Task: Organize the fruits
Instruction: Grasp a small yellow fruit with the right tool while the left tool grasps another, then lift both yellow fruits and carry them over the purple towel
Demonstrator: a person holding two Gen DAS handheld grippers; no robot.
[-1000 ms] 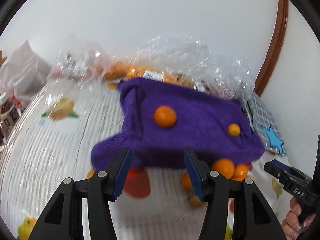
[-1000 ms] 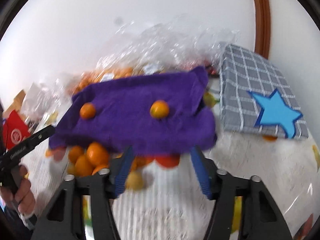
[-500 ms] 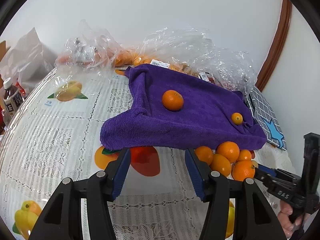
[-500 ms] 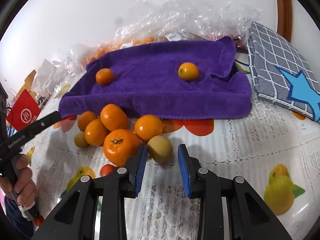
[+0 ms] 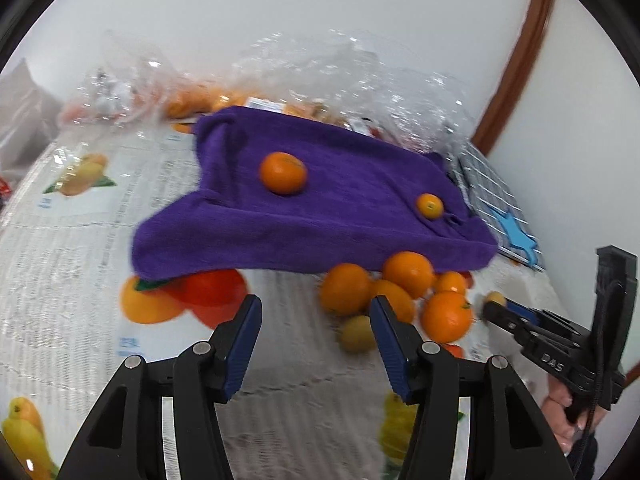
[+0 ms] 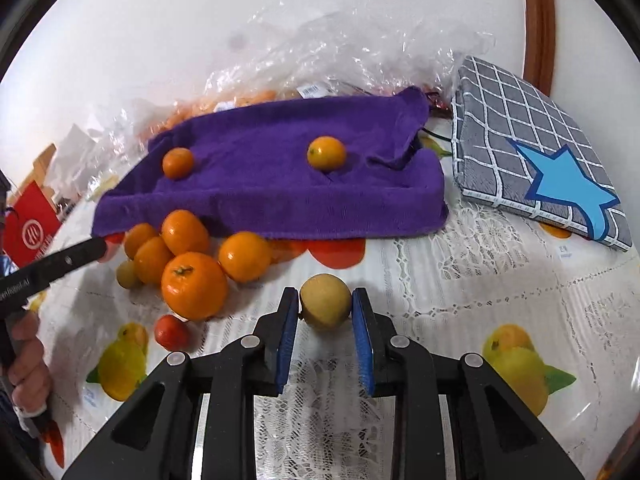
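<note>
A purple towel [image 6: 280,172] lies on the table with a small orange [image 6: 178,163] and a yellow-orange fruit [image 6: 326,153] on it. Several oranges [image 6: 194,286] and a small yellow-green fruit [image 6: 128,274] are piled at its front edge. My right gripper [image 6: 325,306] is shut on a yellow-green round fruit [image 6: 325,305] just in front of the pile. My left gripper [image 5: 316,320] is open and empty, short of the towel [image 5: 320,208] and left of the pile [image 5: 346,288]. The right gripper also shows in the left wrist view [image 5: 496,310].
A grey checked pad with a blue star [image 6: 536,160] lies right of the towel. Clear plastic bags of fruit [image 6: 320,64] stand behind it by the wall. A small red fruit [image 6: 171,332] lies near the pile. A red carton [image 6: 32,232] stands far left.
My right gripper has closed on the yellow-green fruit and drawn it away from the pile. My left gripper has moved closer to the towel.
</note>
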